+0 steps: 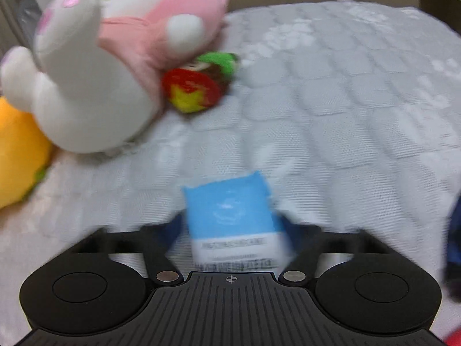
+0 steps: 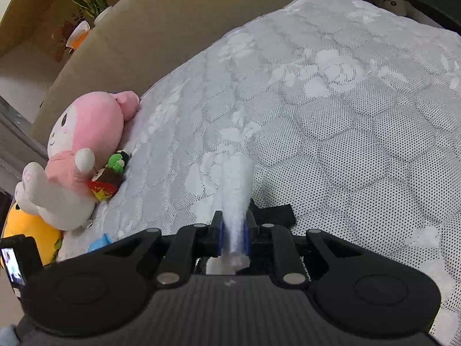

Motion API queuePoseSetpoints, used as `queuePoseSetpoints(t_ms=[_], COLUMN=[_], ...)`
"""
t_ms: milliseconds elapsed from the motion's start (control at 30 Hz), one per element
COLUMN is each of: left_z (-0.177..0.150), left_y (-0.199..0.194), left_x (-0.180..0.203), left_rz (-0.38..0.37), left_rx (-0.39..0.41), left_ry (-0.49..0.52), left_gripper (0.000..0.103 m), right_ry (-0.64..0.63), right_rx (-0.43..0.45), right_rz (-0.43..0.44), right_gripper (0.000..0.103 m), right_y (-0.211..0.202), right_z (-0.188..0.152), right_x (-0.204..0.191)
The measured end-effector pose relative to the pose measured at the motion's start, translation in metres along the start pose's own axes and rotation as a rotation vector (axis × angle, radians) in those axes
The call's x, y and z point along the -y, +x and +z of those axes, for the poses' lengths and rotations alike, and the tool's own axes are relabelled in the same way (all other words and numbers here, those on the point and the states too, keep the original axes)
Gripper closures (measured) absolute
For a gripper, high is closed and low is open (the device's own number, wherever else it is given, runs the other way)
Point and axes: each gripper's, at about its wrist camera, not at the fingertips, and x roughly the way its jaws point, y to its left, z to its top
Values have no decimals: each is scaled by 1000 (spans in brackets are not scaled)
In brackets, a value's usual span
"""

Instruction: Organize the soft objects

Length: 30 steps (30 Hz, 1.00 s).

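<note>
The left gripper (image 1: 230,230) clamps a blue-and-white soft packet (image 1: 230,216) between its jaws, the right gripper (image 2: 233,230) pinches a white fluffy roll (image 2: 236,193) (both squashy, so either may slip free).

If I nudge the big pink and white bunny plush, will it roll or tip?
The pink and white bunny plush probably flops rather than rolls: it lies reclined on the quilted mattress. Likely light and squashy. A nudge may shift the small red and green toy tucked against it.
</note>
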Motion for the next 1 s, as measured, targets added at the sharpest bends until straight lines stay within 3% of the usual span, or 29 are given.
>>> queuePoseSetpoints(t_ms=[67, 200, 233, 367, 433, 533, 600, 700, 833, 900, 1000], left_z=[-3, -14, -18, -29, -31, -41, -55, -73, -67, -63, -63], left_y=[-8, -27, -33, -55, -62, -72, -71, -57, -36, -27, -21], left_x=[7, 22, 27, 47, 47, 38, 31, 29, 28, 25, 22], left_rz=[-112, -406, -443, -411, -354, -245, -292, -373, -502, -507, -380], left_rx=[10, -10, -4, 29, 15, -95, -141, -208, -275, -287, -243], left_ry=[16, 28, 54, 189, 204, 154, 105, 69, 39, 18, 53], left_gripper=[43, 42, 40, 11, 9, 8, 6, 6, 5, 5, 5], right_ry=[17, 35, 32, 2, -12, -26, -45, -89, -195, -274, -387], right_rx=[3, -9, -12, -10, -8, -15, -31, -74, -202, -264, -282], right_rz=[6, 5, 4, -4, -16, -4, 44, 198, 376, 359, 246], right_gripper=[86, 86, 86, 86, 86, 86, 86, 86, 86, 86, 86], right_y=[-2, 1, 2, 3, 2, 0, -1, -5, 9, 26, 42], right_z=[1, 1, 1, -1, -4, -7, -9, -14, -30, -43, -62], right_x=[3, 6, 5, 0, -1, -4, -11, -39, -87, -102, -105])
